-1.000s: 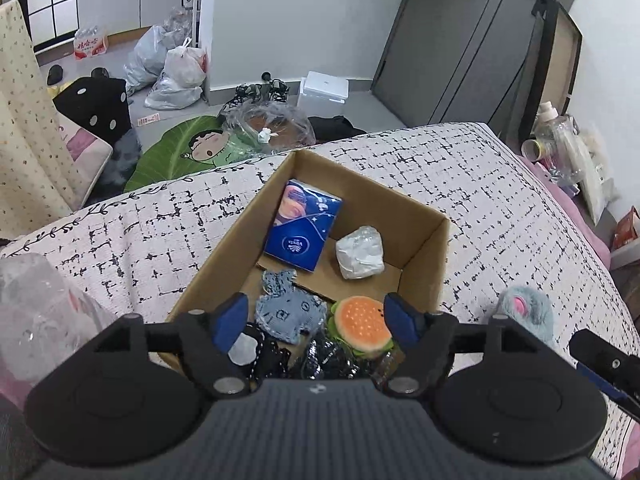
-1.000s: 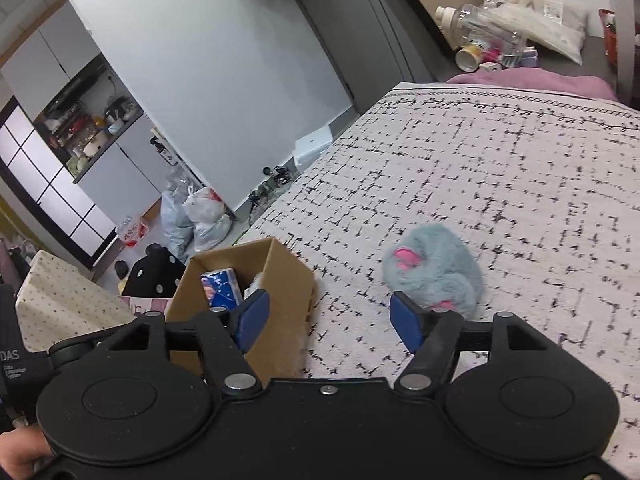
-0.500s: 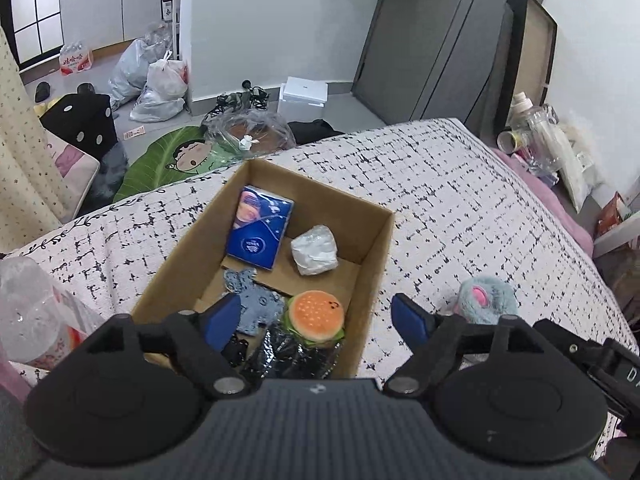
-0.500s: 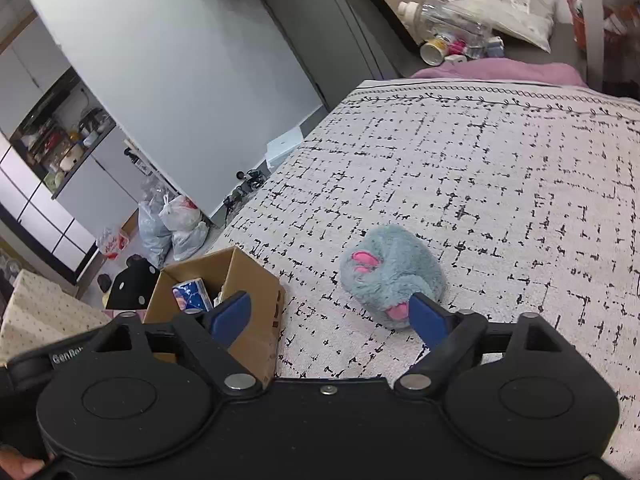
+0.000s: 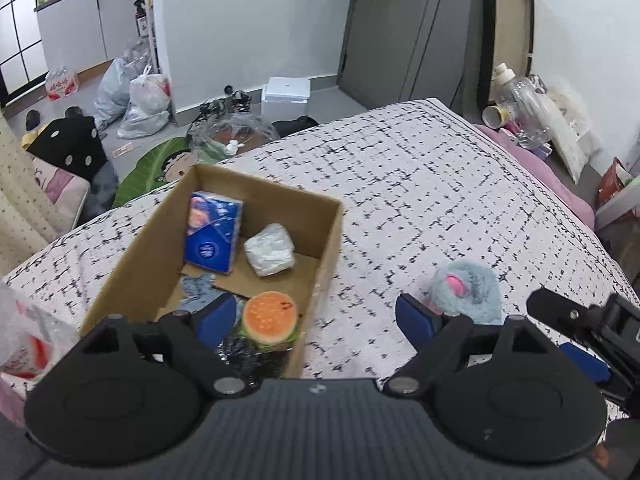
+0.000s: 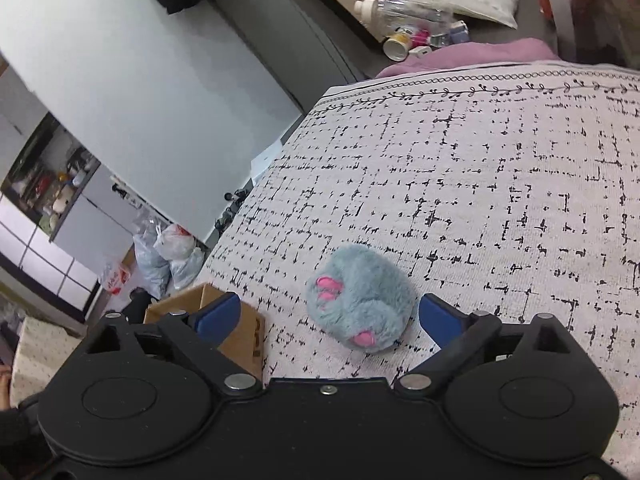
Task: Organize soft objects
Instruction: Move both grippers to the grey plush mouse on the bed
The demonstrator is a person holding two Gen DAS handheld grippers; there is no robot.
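Observation:
A grey plush toy with pink paws lies on the patterned bed cover, between the open jaws of my right gripper, untouched; it also shows in the left wrist view. A cardboard box stands to its left and holds a blue tissue pack, a white wrapped bundle, a burger toy, a grey-blue cloth piece and a dark crinkled item. My left gripper is open and empty, over the box's near right corner. The box corner shows in the right wrist view.
A clear plastic bag lies left of the box. My right gripper's body shows at the left wrist view's right edge. Bottles and clutter sit past the bed's far right edge. Bags stand on the floor beyond.
My left gripper has pulled back and right from above the box. My right gripper has opened wider and closed in, so the plush toy sits between its jaws.

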